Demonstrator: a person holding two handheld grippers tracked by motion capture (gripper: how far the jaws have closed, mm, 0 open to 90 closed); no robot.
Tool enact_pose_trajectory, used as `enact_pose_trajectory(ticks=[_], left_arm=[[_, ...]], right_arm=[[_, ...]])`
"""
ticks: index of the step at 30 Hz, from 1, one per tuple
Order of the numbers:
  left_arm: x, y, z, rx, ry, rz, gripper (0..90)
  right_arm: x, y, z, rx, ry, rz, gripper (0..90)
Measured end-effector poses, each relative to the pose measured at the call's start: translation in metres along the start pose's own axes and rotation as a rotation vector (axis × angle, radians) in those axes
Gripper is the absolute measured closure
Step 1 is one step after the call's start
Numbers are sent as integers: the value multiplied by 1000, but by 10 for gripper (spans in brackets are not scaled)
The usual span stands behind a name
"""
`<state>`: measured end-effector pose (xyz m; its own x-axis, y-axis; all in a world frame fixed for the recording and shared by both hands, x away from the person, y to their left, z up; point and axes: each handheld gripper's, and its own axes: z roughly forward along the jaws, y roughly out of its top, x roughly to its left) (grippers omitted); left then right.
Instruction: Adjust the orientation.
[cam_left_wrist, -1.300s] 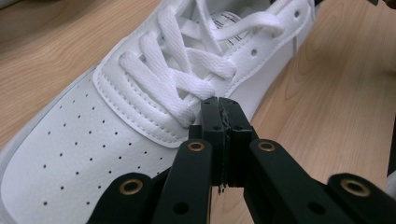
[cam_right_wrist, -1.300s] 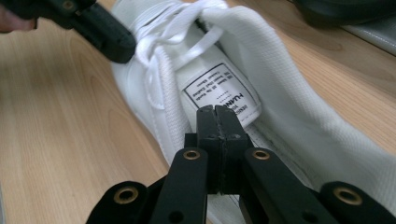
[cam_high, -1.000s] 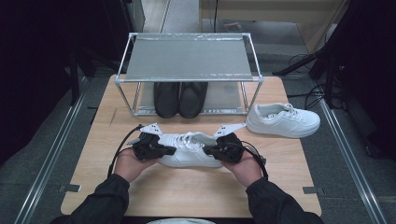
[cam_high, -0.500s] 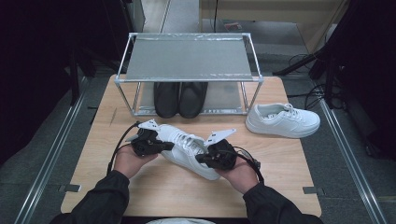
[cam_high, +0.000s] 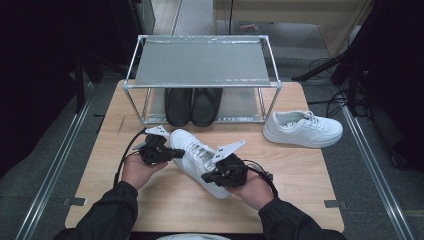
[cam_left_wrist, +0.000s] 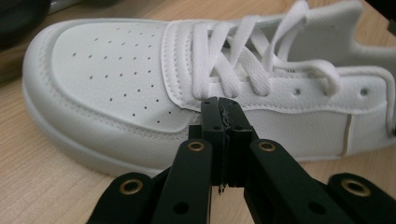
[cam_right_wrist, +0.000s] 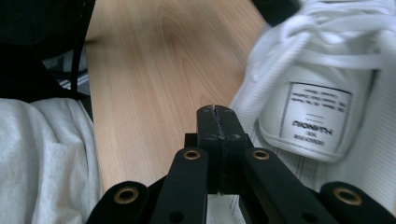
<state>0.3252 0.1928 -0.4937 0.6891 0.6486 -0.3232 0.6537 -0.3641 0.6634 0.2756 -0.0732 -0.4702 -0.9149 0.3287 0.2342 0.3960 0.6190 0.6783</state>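
Observation:
A white lace-up sneaker (cam_high: 197, 157) lies diagonally on the wooden table (cam_high: 300, 175), toe toward the rack and heel toward the person. My left gripper (cam_high: 175, 153) is shut, and its tips (cam_left_wrist: 219, 105) press against the sneaker's (cam_left_wrist: 116, 79) side just below the laces. My right gripper (cam_high: 206, 177) is shut at the heel end. Its closed tips (cam_right_wrist: 215, 112) sit beside the sneaker's opening, where the printed tongue label (cam_right_wrist: 317, 116) shows. Nothing is visibly clamped in either gripper.
A second white sneaker (cam_high: 302, 129) rests at the table's right. A metal rack (cam_high: 202, 62) stands at the back, with a pair of black shoes (cam_high: 192, 106) under its shelf. The person's pale garment (cam_right_wrist: 42, 163) shows at the near table edge.
The sneaker has turned from lying across the table to a diagonal. The left gripper stayed by the toe side while the right one swung toward the person with the heel.

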Motion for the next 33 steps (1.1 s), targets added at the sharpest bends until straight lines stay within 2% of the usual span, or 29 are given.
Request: enact_pose_trajectory(ticks=[2, 4, 6, 8, 11, 14, 17, 21, 24, 27, 30, 33], left_arm=[[3, 0, -1, -2, -7, -26, 900], [5, 0, -2, 0, -13, -47, 900], [5, 0, -4, 7, 3, -44, 900], [4, -1, -9, -10, -22, -46, 900], [0, -3, -15, -26, -28, -33, 900], [-2, -7, -13, -8, -21, -37, 900], [-3, -12, -10, 21, -9, -43, 898], [-6, -17, -9, 21, -10, -43, 893], [-9, -21, -9, -4, -24, -46, 872], [-10, -22, -5, 13, -24, -43, 880], [-11, -22, 0, 30, -23, -39, 882], [-11, -20, 3, 37, -22, -31, 884]], right_arm=[[5, 2, 3, 0, -18, -11, 900], [5, 3, 3, -11, -17, -1, 900], [0, 4, -2, -46, -31, 10, 900], [-10, 3, -10, -66, -66, 35, 900], [-25, 0, -24, -98, -105, 78, 900], [-41, -4, -36, -120, -142, 101, 900], [-53, -6, -39, -124, -161, 118, 900], [-65, -7, -30, -113, -154, 130, 900], [-69, -2, -17, -92, -137, 127, 900], [-70, 1, -5, -46, -163, 98, 900], [-70, 0, -3, -40, -152, 119, 900], [-67, 0, -2, -31, -142, 110, 900]])
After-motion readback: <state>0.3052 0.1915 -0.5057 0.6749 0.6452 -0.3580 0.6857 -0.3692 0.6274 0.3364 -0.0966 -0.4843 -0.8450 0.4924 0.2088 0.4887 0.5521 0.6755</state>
